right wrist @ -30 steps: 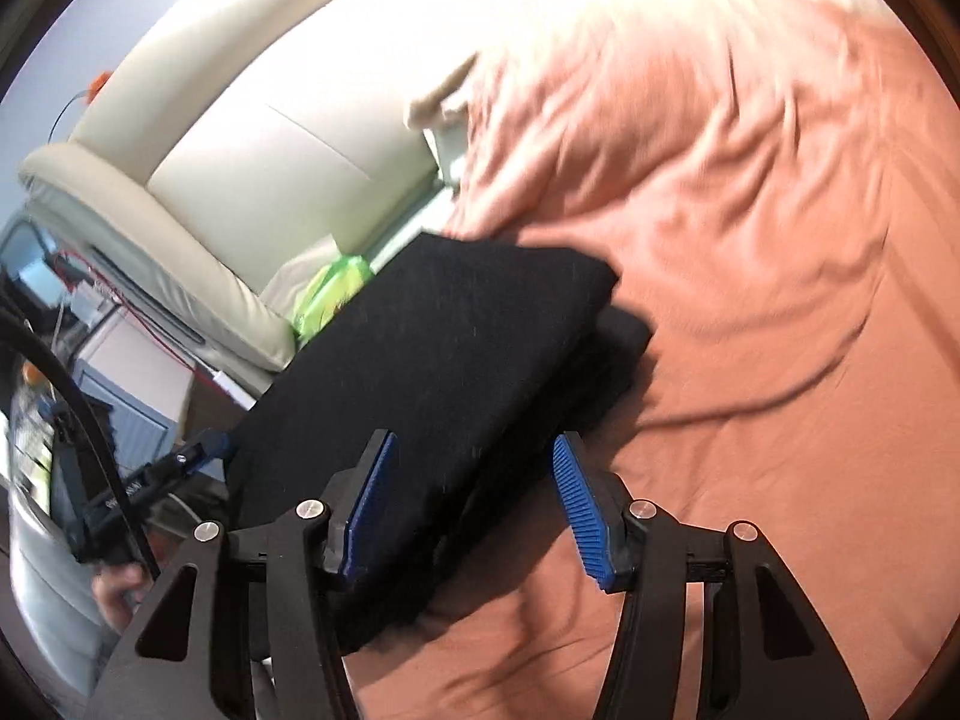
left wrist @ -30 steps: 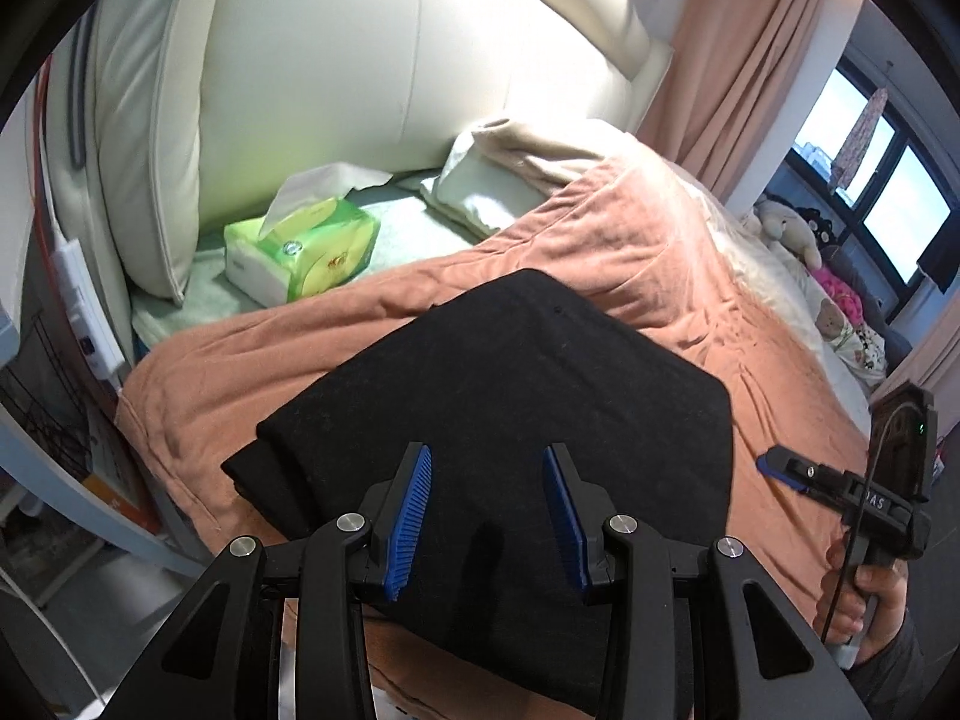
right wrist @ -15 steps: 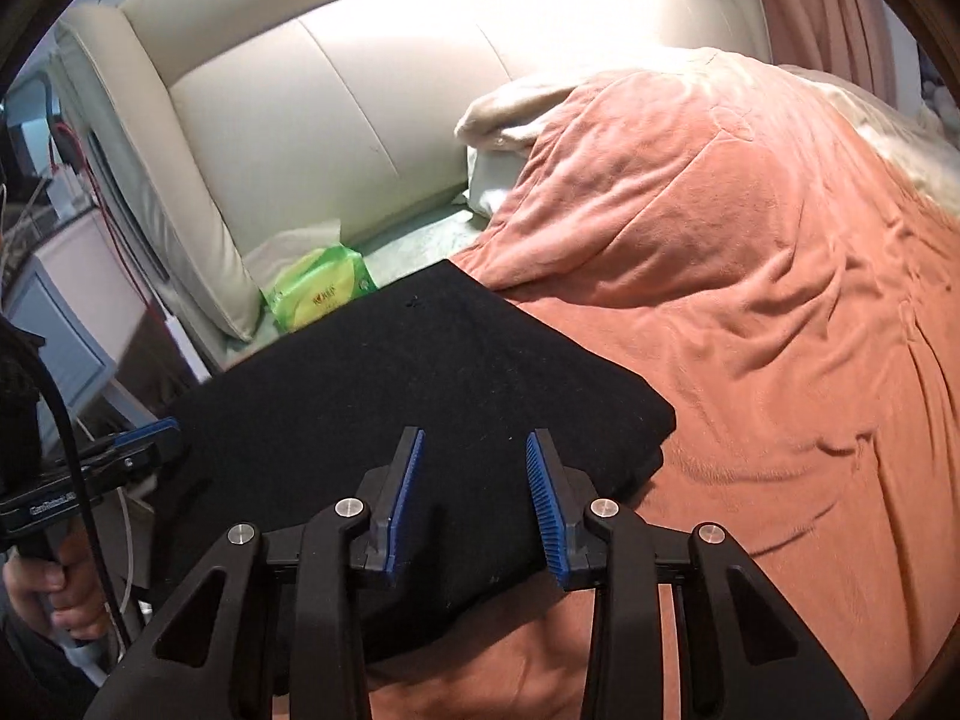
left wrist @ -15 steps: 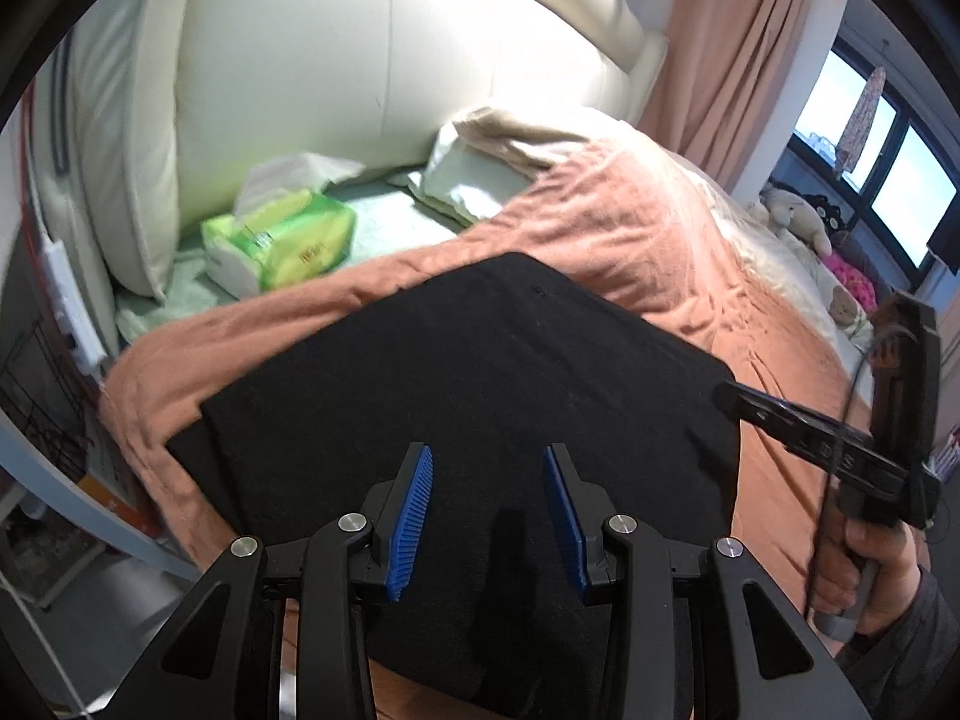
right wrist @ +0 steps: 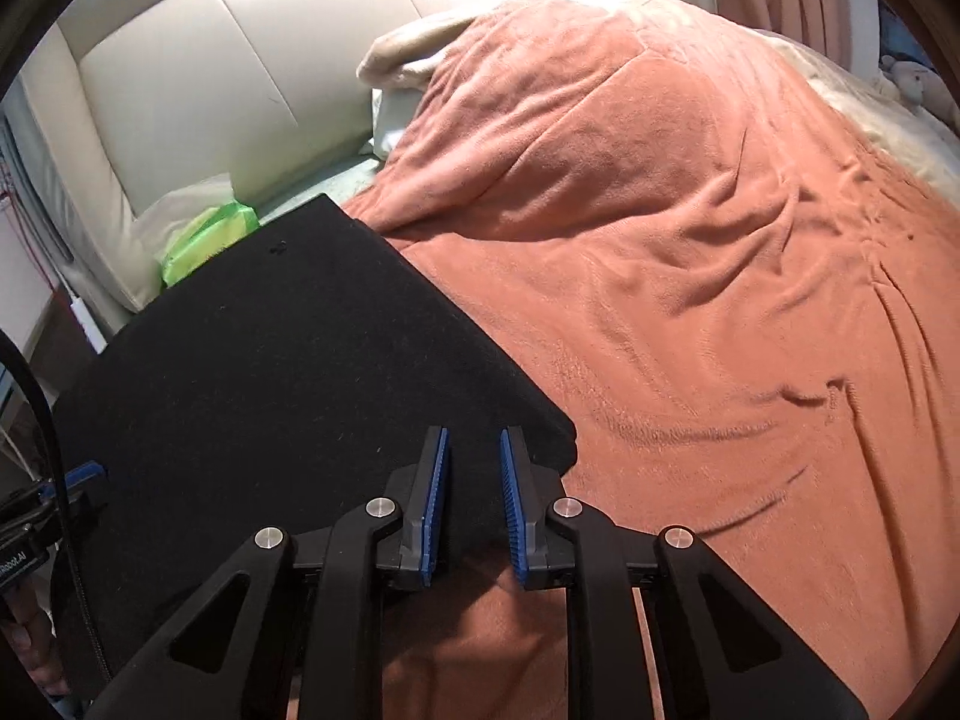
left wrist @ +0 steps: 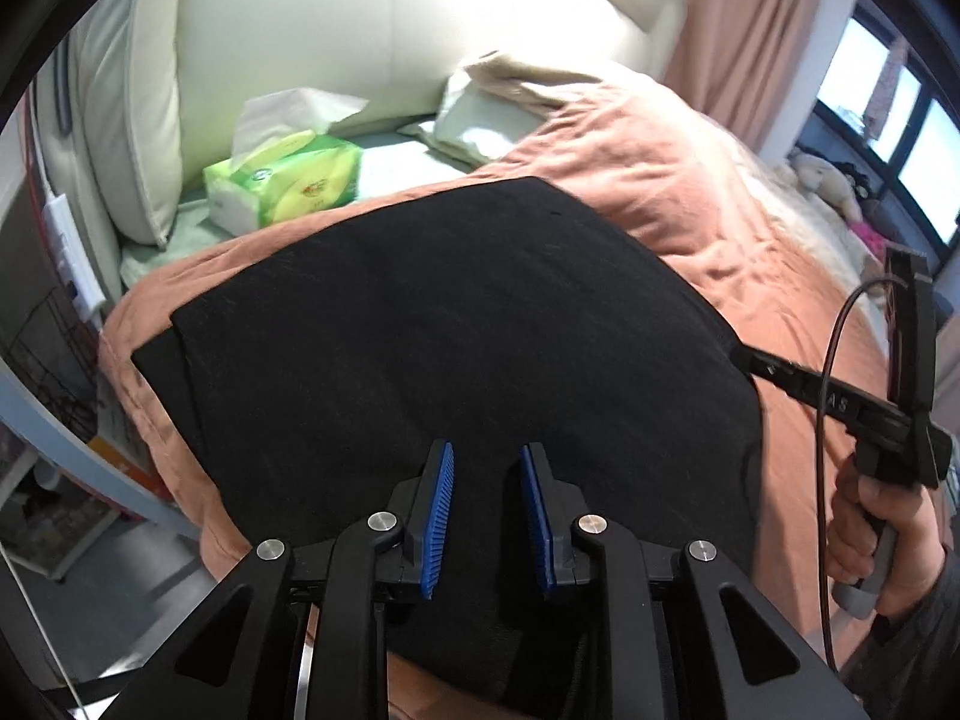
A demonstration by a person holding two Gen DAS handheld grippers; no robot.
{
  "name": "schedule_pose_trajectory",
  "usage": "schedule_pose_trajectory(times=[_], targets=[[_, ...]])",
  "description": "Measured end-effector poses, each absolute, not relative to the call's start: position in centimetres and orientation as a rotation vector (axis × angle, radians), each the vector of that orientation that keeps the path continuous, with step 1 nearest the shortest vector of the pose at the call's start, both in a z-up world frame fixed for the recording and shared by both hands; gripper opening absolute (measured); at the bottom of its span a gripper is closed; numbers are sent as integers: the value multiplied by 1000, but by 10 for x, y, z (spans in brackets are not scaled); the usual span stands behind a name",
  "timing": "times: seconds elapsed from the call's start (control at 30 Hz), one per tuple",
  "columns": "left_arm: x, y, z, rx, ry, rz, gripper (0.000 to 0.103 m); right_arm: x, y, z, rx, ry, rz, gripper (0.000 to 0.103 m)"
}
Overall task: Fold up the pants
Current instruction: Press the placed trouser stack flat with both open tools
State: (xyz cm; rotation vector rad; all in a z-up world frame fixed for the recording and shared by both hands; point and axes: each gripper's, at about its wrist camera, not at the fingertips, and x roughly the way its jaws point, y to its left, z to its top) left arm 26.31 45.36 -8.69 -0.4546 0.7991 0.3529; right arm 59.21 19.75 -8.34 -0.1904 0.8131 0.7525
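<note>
The black pants [left wrist: 456,336] lie folded into a flat rectangle on the orange blanket [left wrist: 690,180]; they also show in the right wrist view [right wrist: 288,372]. My left gripper [left wrist: 485,456] hovers over the near edge of the pants with its blue pads partly open and nothing between them. My right gripper [right wrist: 474,438] sits at the near right corner of the pants, jaws narrowly open and empty. The right gripper also appears at the right of the left wrist view [left wrist: 744,354], at the pants' right edge.
A green tissue pack [left wrist: 288,186] lies by the cream headboard [left wrist: 360,18]. A pillow [left wrist: 480,126] sits under the blanket's top edge. The blanket [right wrist: 720,270] spreads to the right. Stuffed toys [left wrist: 822,180] and a window are at far right. The bed's left edge drops to the floor.
Both grippers have moved closer over the pants. The right gripper's jaws have narrowed from wide open. The pants look flatter and more squared.
</note>
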Motion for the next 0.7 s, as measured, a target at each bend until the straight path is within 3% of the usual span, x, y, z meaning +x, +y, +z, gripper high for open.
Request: schedule_pose_trajectory(times=[0.23,0.7], targets=[[251,440,-74,-505,772,289,17,555,198,-58,-138,763,972,14],[219,415,-100,-671,809,265,16,517,218,-89,-223,894,1012,14]])
